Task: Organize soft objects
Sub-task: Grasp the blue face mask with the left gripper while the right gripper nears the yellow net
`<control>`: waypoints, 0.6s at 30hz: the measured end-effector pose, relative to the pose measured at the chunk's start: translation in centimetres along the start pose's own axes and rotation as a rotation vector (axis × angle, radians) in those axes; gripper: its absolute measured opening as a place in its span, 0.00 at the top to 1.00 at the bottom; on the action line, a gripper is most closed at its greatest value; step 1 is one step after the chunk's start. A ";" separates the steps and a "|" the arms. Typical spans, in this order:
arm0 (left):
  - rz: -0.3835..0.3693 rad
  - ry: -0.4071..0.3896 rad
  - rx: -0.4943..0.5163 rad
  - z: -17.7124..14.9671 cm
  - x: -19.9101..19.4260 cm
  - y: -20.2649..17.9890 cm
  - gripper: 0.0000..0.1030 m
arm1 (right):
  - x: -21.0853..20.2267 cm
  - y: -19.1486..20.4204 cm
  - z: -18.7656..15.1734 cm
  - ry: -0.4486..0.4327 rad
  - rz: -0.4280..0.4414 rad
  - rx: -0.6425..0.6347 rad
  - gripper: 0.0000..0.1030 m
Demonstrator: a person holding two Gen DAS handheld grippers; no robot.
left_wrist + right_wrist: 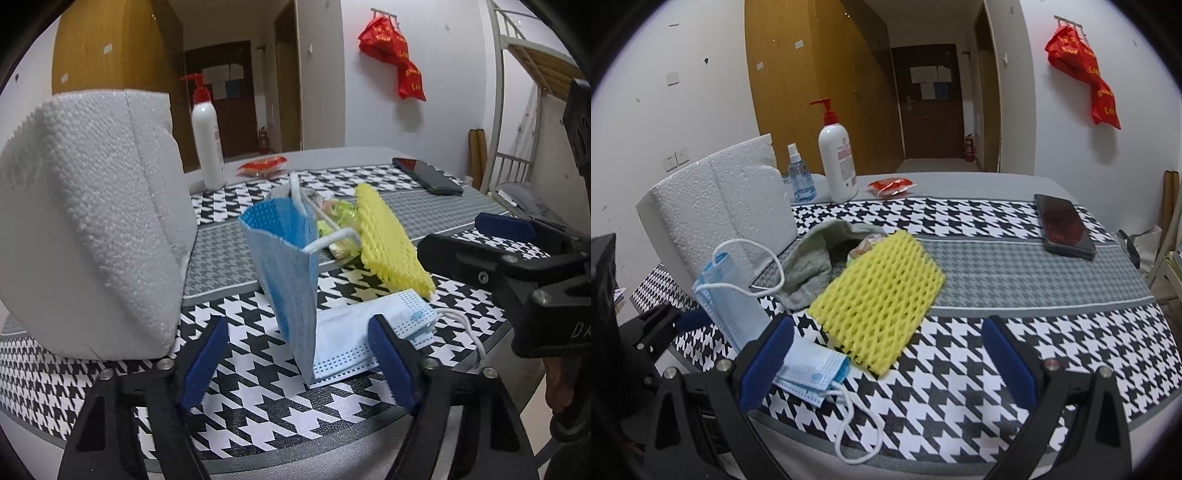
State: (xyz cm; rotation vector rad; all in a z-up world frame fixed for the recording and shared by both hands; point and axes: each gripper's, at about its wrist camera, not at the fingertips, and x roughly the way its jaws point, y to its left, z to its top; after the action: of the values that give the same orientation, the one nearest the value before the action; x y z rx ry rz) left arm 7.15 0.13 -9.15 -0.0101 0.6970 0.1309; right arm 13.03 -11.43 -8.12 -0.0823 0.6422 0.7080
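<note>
Left gripper point(297, 360) fingers standing apart around the upright blue mask point(286, 269), frame center, pads not touching it. Right gripper point(886, 360) fingers gaping wide, holding nothing, yellow foam net point(879, 295) lying mid-frame on the desk point(1015, 258).

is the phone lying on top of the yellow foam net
No, the phone lies apart on the grey band of the table mat, well to the right of the yellow foam net.

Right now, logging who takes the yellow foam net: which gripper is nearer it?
Right. The right gripper has the yellow foam net just ahead of its fingertips; the left gripper faces the upright blue mask, net beyond.
</note>
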 end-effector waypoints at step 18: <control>-0.028 0.053 -0.038 0.0 1.2 1.0 0.89 | 2.9 1.1 1.1 0.076 0.037 -0.052 0.00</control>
State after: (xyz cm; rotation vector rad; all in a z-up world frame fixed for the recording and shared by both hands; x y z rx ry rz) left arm 7.96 1.23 -9.86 -0.0598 0.7466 0.1177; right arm 14.65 -8.60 -8.75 -0.1462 0.6995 0.7600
